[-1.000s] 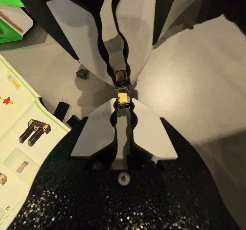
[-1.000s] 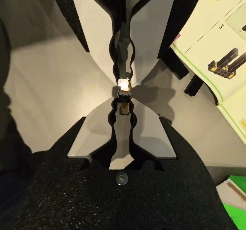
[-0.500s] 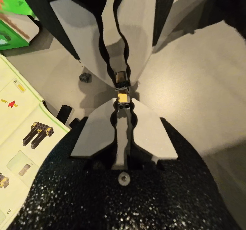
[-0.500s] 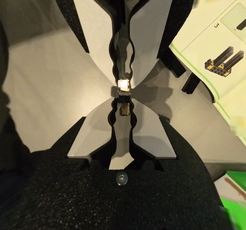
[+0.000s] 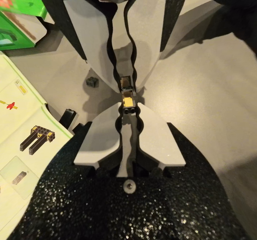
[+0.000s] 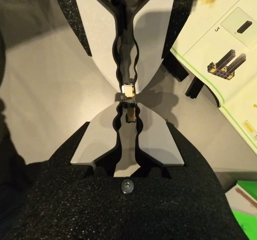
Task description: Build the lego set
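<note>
In the left wrist view my left gripper (image 5: pixel 128 107) is shut on a small piece with a yellow tile and dark studs (image 5: pixel 128 101). My right gripper (image 5: pixel 126 88) comes in from the top, tip to tip with the left one. It is shut on a small tan and dark piece (image 5: pixel 125 82). In the right wrist view my right gripper (image 6: pixel 128 105) holds the tan and dark piece (image 6: pixel 131 114). The left gripper (image 6: pixel 128 93) opposite holds the yellow piece (image 6: pixel 128 91). The two pieces meet end to end above the grey table (image 5: pixel 194 94).
An open instruction booklet (image 5: pixel 20 129) lies at the left and also shows in the right wrist view (image 6: pixel 229 80). Long black bricks (image 5: pixel 68 117) lie at its edge, also in the right wrist view (image 6: pixel 194 89). A small dark grey brick (image 5: pixel 91 82) lies loose. A green box (image 5: pixel 15 29) stands far left. Left and right tips are no more than a few centimetres apart. The small dark grey brick (image 5: pixel 91 82) is about 7 centimetres from my right fingertips.
Both grippers have drifted together a little over the table, so the booklet and loose brick shift in view. Both stay shut, the two pieces still end to end.
</note>
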`<state>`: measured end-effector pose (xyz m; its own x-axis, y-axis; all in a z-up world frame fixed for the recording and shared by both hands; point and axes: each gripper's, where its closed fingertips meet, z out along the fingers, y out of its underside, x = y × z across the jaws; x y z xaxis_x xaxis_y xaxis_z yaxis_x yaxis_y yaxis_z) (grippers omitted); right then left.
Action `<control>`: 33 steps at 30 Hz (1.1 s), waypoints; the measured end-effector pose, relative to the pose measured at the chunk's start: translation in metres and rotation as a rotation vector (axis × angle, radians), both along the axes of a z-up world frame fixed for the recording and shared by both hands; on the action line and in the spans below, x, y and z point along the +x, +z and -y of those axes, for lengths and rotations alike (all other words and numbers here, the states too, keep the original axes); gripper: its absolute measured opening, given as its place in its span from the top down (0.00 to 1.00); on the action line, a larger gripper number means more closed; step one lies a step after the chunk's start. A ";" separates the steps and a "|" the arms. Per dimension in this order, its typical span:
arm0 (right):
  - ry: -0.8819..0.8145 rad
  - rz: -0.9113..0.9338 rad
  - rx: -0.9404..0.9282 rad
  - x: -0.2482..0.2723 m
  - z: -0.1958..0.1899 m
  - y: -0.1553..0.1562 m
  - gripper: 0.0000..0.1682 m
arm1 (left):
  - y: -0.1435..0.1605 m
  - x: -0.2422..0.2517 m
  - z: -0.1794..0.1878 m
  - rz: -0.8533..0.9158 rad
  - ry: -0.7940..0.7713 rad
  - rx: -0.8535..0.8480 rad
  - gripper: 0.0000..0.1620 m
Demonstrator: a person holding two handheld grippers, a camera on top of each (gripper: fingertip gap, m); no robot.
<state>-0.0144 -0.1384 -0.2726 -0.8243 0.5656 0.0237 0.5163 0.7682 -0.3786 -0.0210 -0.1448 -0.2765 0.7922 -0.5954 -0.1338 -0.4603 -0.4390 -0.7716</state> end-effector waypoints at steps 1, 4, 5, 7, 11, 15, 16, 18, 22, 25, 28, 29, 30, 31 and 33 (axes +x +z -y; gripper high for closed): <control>-0.001 0.001 -0.002 0.000 0.000 0.000 0.90 | 0.000 0.000 0.000 0.000 0.001 -0.001 0.90; -0.009 0.004 -0.010 0.000 0.000 0.000 0.90 | -0.001 0.000 -0.001 0.008 0.007 -0.002 0.90; -0.012 0.003 -0.013 -0.001 -0.001 0.000 0.90 | -0.001 -0.001 -0.001 0.012 0.011 -0.002 0.90; -0.018 0.004 -0.018 -0.001 -0.001 0.001 0.90 | 0.000 0.000 -0.001 0.023 0.020 -0.002 0.90; -0.025 -0.022 -0.060 0.003 -0.001 0.007 0.90 | 0.002 0.002 -0.001 0.029 0.032 0.011 0.90; -0.026 -0.142 -0.140 0.015 0.003 0.011 0.90 | -0.005 0.000 0.002 -0.054 0.060 0.022 0.90; -0.033 -0.178 -0.160 0.019 0.004 0.011 0.90 | -0.009 0.001 0.002 -0.071 0.062 0.006 0.90; -0.053 -0.220 -0.194 0.027 0.005 0.006 0.91 | -0.015 0.004 0.003 -0.088 0.064 -0.020 0.90; -0.120 -0.274 -0.237 0.028 0.001 -0.003 0.90 | -0.019 0.008 0.004 -0.077 0.072 -0.032 0.90; -0.140 -0.272 -0.246 0.024 -0.001 -0.002 0.90 | -0.022 0.009 0.002 -0.047 0.084 -0.021 0.88; -0.152 -0.277 -0.268 0.024 -0.002 -0.001 0.90 | -0.021 0.004 0.003 -0.042 0.104 -0.010 0.74; -0.153 -0.278 -0.266 0.024 -0.003 -0.002 0.90 | -0.021 0.003 0.004 -0.036 0.103 -0.013 0.73; -0.153 -0.279 -0.267 0.024 -0.003 -0.002 0.90 | -0.021 0.002 0.006 -0.030 0.106 -0.013 0.73; -0.155 -0.282 -0.272 0.023 -0.003 -0.002 0.90 | -0.021 0.000 0.007 -0.030 0.112 -0.007 0.71; -0.156 -0.280 -0.282 0.023 -0.002 -0.002 0.90 | -0.020 -0.006 0.008 -0.049 0.114 -0.003 0.70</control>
<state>0.0084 -0.1364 -0.2748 -0.7118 0.6997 0.0611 0.4655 0.5351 -0.7050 -0.0274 -0.1533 -0.2964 0.8473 -0.5022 -0.1726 -0.4446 -0.4932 -0.7478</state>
